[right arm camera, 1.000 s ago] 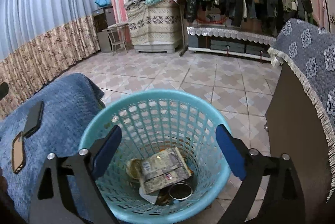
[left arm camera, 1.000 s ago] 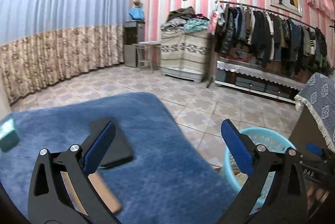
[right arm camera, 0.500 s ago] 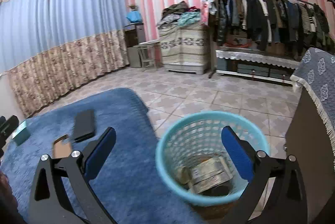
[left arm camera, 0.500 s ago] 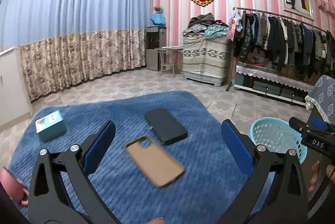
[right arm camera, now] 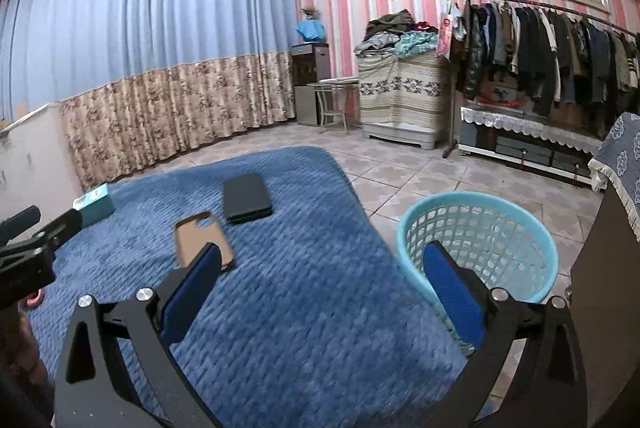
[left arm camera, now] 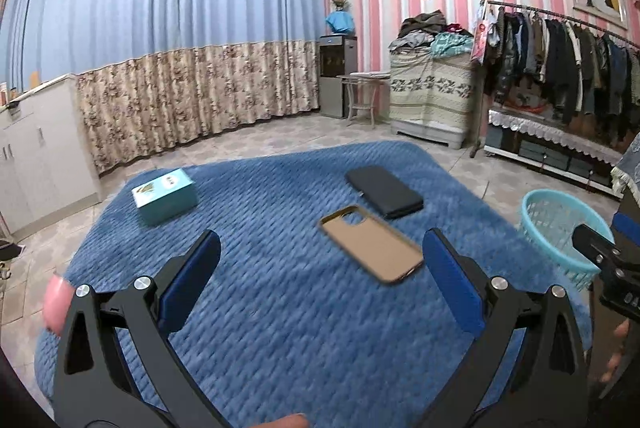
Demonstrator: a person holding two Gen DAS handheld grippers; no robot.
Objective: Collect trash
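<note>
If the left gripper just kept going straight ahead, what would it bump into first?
Most likely the blue blanket itself: the open left gripper points slightly down at bare fabric, just short of the tan phone case. Depth is hard to judge.

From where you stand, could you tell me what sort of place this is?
Probably a bedroom in a home: a blue quilted bed cover fills the foreground, a clothes rack lines the striped wall, and full-length curtains close off the left side.
</note>
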